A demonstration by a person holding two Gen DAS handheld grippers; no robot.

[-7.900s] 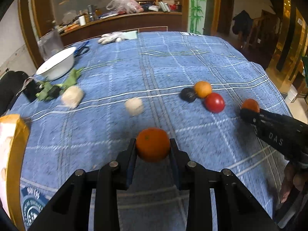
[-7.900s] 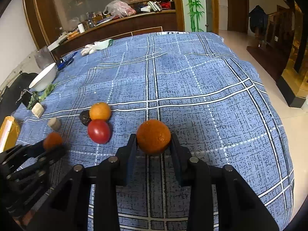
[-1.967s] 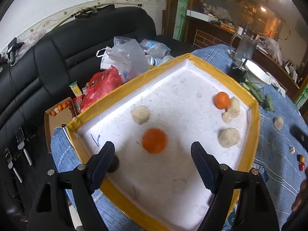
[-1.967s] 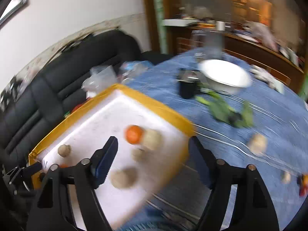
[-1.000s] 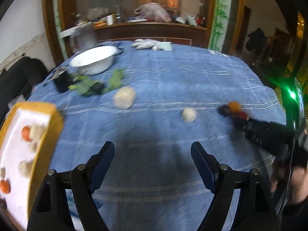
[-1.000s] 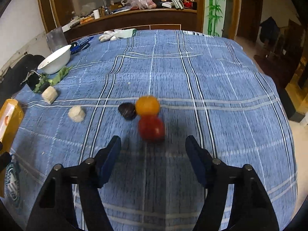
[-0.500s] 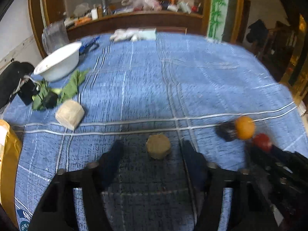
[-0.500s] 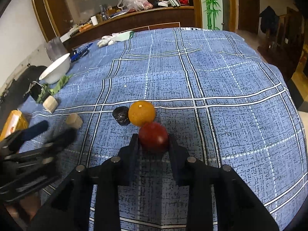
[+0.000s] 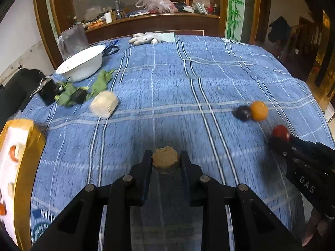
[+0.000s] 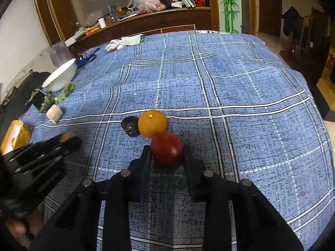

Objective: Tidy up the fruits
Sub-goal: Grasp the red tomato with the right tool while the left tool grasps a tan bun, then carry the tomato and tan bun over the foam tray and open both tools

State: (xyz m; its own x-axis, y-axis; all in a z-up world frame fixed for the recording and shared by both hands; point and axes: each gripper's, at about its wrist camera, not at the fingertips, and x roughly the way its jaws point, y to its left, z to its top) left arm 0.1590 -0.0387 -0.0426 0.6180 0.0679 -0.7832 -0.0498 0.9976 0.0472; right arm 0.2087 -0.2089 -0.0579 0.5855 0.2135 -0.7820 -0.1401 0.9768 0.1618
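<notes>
My left gripper (image 9: 165, 161) is shut on a small tan peeled fruit (image 9: 165, 159) just above the blue checked tablecloth. My right gripper (image 10: 167, 152) is shut on a red fruit (image 10: 167, 149), seen also in the left wrist view (image 9: 280, 132). An orange (image 10: 152, 123) and a dark fruit (image 10: 130, 126) lie touching just beyond the red one. A larger pale fruit (image 9: 104, 104) lies at the left. The yellow-rimmed white box (image 9: 31, 144) with several fruits stands at the left edge.
A white bowl (image 9: 82, 62), green leaves (image 9: 100, 83) and a black object (image 9: 48, 92) sit at the far left. White gloves (image 9: 150, 37) lie at the table's far edge. A wooden counter stands behind the table.
Both grippers have closed on fruit: the left on the tan fruit, the right on the red one. The left view has shifted slightly, with motion blur.
</notes>
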